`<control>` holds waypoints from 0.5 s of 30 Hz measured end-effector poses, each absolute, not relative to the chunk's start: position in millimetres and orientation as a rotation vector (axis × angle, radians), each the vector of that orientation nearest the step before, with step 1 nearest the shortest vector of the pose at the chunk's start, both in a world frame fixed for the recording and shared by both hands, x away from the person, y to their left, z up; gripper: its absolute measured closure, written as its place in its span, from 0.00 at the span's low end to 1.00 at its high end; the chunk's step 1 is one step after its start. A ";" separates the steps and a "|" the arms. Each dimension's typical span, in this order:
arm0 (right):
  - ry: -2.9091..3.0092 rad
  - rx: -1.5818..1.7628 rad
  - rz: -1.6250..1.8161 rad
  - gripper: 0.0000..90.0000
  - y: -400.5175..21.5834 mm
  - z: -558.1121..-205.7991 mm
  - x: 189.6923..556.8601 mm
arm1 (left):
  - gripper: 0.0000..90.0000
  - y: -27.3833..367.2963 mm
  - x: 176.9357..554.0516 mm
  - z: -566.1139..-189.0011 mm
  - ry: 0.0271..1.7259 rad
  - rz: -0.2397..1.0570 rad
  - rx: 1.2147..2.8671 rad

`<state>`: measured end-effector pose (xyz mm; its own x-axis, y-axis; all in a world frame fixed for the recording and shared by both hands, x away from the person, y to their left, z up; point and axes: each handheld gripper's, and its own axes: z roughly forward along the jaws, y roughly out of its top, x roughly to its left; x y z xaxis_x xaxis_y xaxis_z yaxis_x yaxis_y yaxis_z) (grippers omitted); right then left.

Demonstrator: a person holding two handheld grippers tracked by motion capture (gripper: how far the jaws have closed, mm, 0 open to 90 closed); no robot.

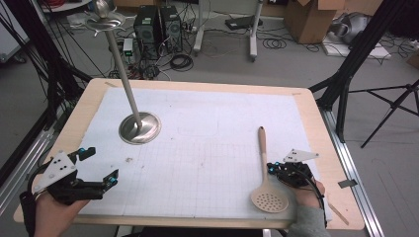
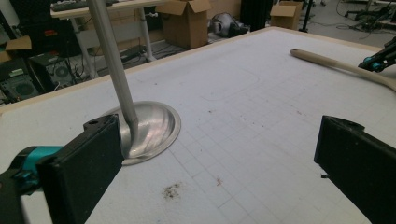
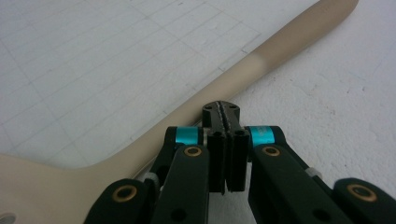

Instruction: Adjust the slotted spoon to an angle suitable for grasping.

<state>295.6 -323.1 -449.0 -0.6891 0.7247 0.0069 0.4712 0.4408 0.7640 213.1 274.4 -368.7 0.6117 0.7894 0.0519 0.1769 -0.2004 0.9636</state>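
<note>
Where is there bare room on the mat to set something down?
The wide middle between the metal stand and the slotted spoon is bare, as is the far right corner beyond the spoon's handle. It is tight by the right tongs beside the spoon.

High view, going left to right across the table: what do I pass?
Left gripper, jaws open → metal stand with its round base on the mat → beige slotted spoon lying flat → right gripper, jaws shut, right beside the spoon's handle.
</note>
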 end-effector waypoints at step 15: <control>2.386 1.002 1.104 1.00 -320.2 -448.8 296.2 | 0.02 275.8 212.4 -369.2 0.806 0.683 1.713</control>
<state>296.2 -320.2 -448.8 -0.6999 0.7143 -0.0012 0.4613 0.4533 0.7627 212.4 275.8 -369.2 0.6069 0.7932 0.0504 0.1794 -0.1985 0.9635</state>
